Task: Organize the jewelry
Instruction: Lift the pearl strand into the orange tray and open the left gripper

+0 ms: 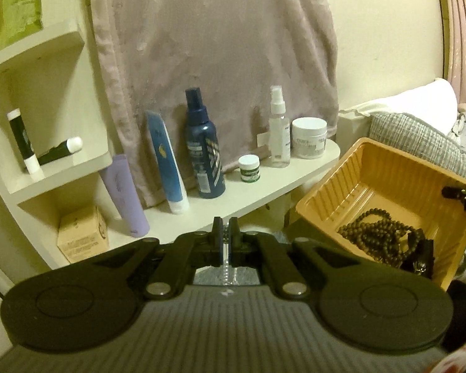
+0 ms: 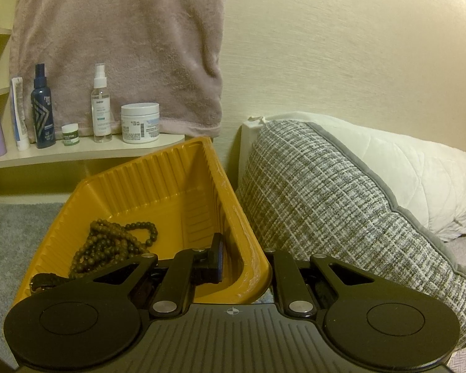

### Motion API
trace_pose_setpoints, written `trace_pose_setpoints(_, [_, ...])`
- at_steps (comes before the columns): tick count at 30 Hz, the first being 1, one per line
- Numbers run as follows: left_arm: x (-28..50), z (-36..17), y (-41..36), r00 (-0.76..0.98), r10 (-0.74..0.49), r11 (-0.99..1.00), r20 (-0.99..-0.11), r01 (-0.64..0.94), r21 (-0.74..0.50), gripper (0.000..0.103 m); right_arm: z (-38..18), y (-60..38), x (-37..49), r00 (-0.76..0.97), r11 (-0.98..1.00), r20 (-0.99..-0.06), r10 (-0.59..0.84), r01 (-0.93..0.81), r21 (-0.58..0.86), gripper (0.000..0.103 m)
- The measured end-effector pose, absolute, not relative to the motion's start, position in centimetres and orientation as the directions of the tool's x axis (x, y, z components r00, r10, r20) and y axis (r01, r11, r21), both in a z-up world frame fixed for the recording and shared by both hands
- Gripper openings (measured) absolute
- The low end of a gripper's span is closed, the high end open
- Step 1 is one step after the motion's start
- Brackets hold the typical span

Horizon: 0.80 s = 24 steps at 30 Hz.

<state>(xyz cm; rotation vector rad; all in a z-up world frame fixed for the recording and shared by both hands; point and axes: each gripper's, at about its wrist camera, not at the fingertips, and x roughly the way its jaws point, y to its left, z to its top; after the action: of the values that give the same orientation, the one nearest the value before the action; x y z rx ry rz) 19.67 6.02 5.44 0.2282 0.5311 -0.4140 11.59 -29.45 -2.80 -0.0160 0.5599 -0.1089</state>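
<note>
your left gripper (image 1: 226, 233) was closed to a hairline gap, and a thin silvery chain (image 1: 224, 272) hung down from between its pads, pinched there; the chain showed as a fine beaded line below the jaws, too small to say what kind of piece it was. behind it ran the white shelf (image 1: 264, 186) with a blue spray bottle (image 1: 203, 146), a blue-and-white tube (image 1: 167, 161), a lilac tube (image 1: 125, 195), a small green-labelled jar (image 1: 249, 168), a clear spray bottle (image 1: 279, 130) and a white jar (image 1: 309, 138), all in front of a hanging pinkish towel (image 1: 220, 62).

your right gripper (image 2: 245, 264) was clamped on the near corner of the yellow tray (image 2: 158, 174): one finger sat inside the tray against its wall, the other outside, with the rim between them. you held the tray tilted. a heap of dark brown bead strands (image 2: 115, 242) lay on the tray floor on the left side, and a dark strap with a metal buckle (image 2: 43, 281) lay just beside the beads, partly hidden by the gripper body. in the left view the same tray (image 1: 372, 168) sat to the right of the left gripper, well apart from the chain. a grey woven cushion (image 2: 341, 202) leaned next to the tray, with a white pillow (image 2: 419, 171) behind it.
</note>
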Motion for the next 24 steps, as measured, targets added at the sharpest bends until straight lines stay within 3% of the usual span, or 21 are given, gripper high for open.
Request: trace_pose_setpoints(24, [18.4, 7.5, -2.9, 0.685, -0.541, 0.789, -0.488, 0.615, -0.012, 0.002, -2.6, -29.3, 11.6, 0.843, 0.994, -0.527, -0.104, 0.101, -0.035, 0.012])
